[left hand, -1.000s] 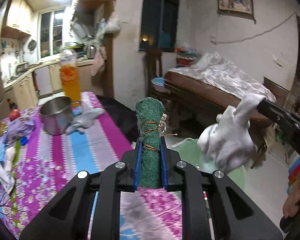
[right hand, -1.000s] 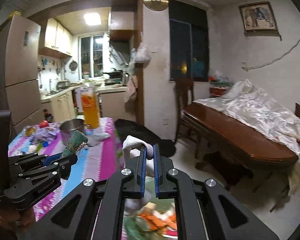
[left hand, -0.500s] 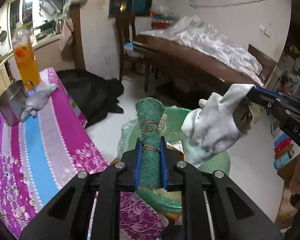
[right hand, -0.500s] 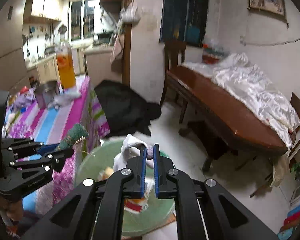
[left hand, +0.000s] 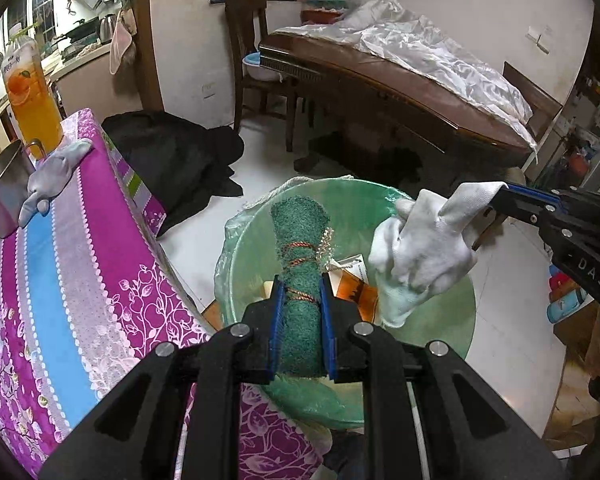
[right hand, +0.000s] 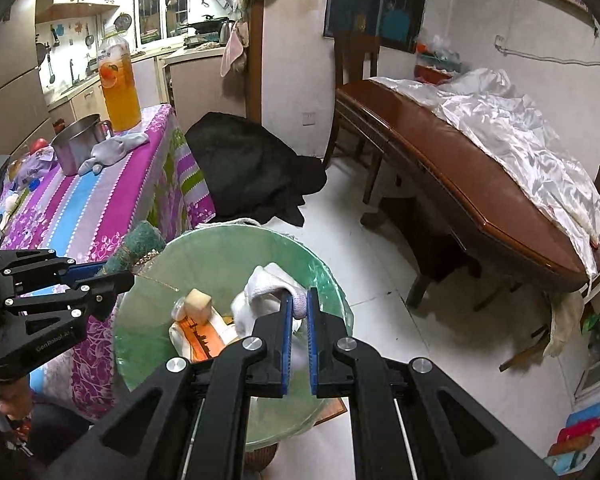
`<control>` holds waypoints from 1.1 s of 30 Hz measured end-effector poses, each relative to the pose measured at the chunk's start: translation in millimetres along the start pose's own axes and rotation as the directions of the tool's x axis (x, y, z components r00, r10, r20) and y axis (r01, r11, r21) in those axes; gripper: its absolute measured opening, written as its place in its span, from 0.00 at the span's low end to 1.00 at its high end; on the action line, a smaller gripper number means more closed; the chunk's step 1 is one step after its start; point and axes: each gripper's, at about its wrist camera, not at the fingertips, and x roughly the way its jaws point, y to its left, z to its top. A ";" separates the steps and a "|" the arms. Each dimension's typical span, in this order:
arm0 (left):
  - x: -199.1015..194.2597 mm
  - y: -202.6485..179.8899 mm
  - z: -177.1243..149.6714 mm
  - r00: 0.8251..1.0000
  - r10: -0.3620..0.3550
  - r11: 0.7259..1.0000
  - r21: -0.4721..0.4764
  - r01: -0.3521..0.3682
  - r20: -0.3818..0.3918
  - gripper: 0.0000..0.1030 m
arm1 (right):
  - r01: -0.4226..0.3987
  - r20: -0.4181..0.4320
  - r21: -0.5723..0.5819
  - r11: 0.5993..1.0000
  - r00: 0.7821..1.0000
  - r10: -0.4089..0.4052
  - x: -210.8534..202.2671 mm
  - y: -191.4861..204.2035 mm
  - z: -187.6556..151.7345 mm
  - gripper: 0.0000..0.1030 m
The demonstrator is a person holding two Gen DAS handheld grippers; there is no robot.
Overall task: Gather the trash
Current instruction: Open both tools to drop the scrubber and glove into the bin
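Note:
My left gripper [left hand: 300,284] is shut on a rolled green scrub cloth [left hand: 298,240] tied with thin cord, and holds it over the green-lined trash bin [left hand: 452,344]. In the right wrist view that left gripper [right hand: 120,270] and the green scrub cloth [right hand: 140,242] hang at the bin's left rim. My right gripper [right hand: 298,300] is shut on a white glove [right hand: 266,286] above the trash bin [right hand: 204,256]. The left wrist view shows the white glove [left hand: 420,252] dangling from the right gripper [left hand: 500,198]. An orange wrapper [right hand: 202,340] and a pale cube [right hand: 198,304] lie inside the bin.
A table with a purple striped cloth [left hand: 60,280] stands left of the bin, bearing a steel pot [right hand: 78,144], a grey glove [right hand: 116,150] and an orange juice jar [right hand: 120,88]. A black heap [right hand: 248,168] lies on the floor. A brown bed [right hand: 460,184] stands at right.
Both grippers have tipped downward and moved from over the table's edge to above the trash bin, each still shut on its item. The bin now fills the lower middle of both views.

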 end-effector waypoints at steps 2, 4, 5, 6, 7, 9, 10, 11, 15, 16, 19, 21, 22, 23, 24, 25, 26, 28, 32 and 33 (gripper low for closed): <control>0.7 -0.1 -0.2 1.000 0.002 1.000 -0.001 -0.002 0.000 0.15 | -0.001 -0.002 0.001 1.000 1.000 0.001 2.8 0.4 -1.3 0.07; 0.8 -1.1 0.4 1.000 0.003 1.000 0.001 -0.003 0.002 0.15 | -0.003 -0.001 0.004 1.000 1.000 0.003 3.8 0.0 -1.9 0.07; 1.6 -1.9 2.1 1.000 0.003 1.000 0.001 -0.003 0.002 0.15 | -0.003 -0.001 0.004 1.000 1.000 0.003 4.2 -0.4 -2.4 0.07; 2.0 -1.9 2.8 1.000 0.003 1.000 0.002 -0.003 0.003 0.15 | -0.003 -0.001 0.004 1.000 1.000 0.003 4.7 -0.4 -2.3 0.07; 2.1 -2.3 3.1 1.000 0.004 1.000 0.001 -0.004 0.005 0.15 | -0.005 0.000 0.003 1.000 1.000 0.005 5.0 -0.3 -2.3 0.07; 3.2 -2.9 4.6 1.000 0.011 1.000 -0.002 -0.011 0.009 0.16 | -0.003 0.001 0.000 1.000 1.000 0.003 5.2 0.1 -2.1 0.07; 3.7 -2.8 5.0 1.000 0.015 1.000 -0.003 -0.015 0.010 0.20 | -0.003 0.003 0.002 1.000 1.000 0.003 4.3 0.4 -3.0 0.12; 4.2 -2.5 5.3 1.000 0.019 1.000 -0.005 -0.019 0.015 0.37 | -0.005 0.009 0.010 1.000 1.000 0.005 4.3 -0.8 -2.9 0.18; 1.7 0.8 6.0 0.998 0.032 0.999 -0.008 -0.031 0.045 0.76 | -0.008 0.037 0.031 0.999 0.999 0.006 -0.1 -5.7 -2.6 0.40; 2.1 1.9 6.4 0.999 0.026 1.000 -0.012 -0.026 0.041 0.76 | -0.008 0.041 0.035 0.999 0.999 0.007 -1.0 -6.5 -2.8 0.41; 3.5 4.2 6.3 0.999 0.031 0.999 -0.021 -0.030 0.039 0.76 | -0.013 0.048 0.047 0.999 0.999 0.010 -1.6 -9.4 -4.2 0.41; 4.9 4.7 5.3 0.999 0.034 0.999 -0.023 -0.034 0.036 0.76 | -0.014 0.048 0.051 0.999 0.999 0.011 -1.6 -10.2 -5.4 0.41; 5.3 4.7 4.8 0.999 0.033 0.999 -0.022 -0.032 0.034 0.76 | -0.015 0.048 0.052 0.999 0.999 0.012 -1.4 -9.9 -5.9 0.41; 5.7 4.2 3.8 0.999 0.031 0.999 -0.021 -0.030 0.032 0.76 | -0.015 0.048 0.052 0.999 0.999 0.013 -1.2 -9.5 -6.9 0.41; 5.9 3.9 3.3 0.999 0.032 0.999 -0.021 -0.031 0.032 0.76 | -0.016 0.049 0.050 0.999 0.999 0.014 -1.6 -7.8 -7.0 0.41; 6.0 3.9 2.9 0.999 0.031 0.999 -0.021 -0.031 0.031 0.76 | -0.019 0.051 0.049 0.999 0.999 0.016 -2.1 -6.8 -7.3 0.41; 6.0 3.6 2.5 0.999 0.030 0.999 -0.020 -0.030 0.031 0.76 | -0.022 0.054 0.048 0.999 0.998 0.019 -2.8 -6.0 -7.8 0.41; 5.7 3.4 2.0 0.999 0.029 0.999 -0.018 -0.029 0.031 0.76 | -0.025 0.063 0.045 0.999 0.998 0.022 -5.4 -2.2 -7.5 0.42; 4.0 5.3 0.8 0.999 0.031 0.999 -0.020 -0.030 0.034 0.76 | -0.036 0.090 0.040 0.999 0.995 0.032 -13.1 6.1 -7.4 0.48; 3.1 6.9 -0.3 0.999 0.031 0.999 -0.022 -0.031 0.035 0.76 | -0.042 0.101 0.039 0.998 0.994 0.037 -16.0 8.8 -7.2 0.50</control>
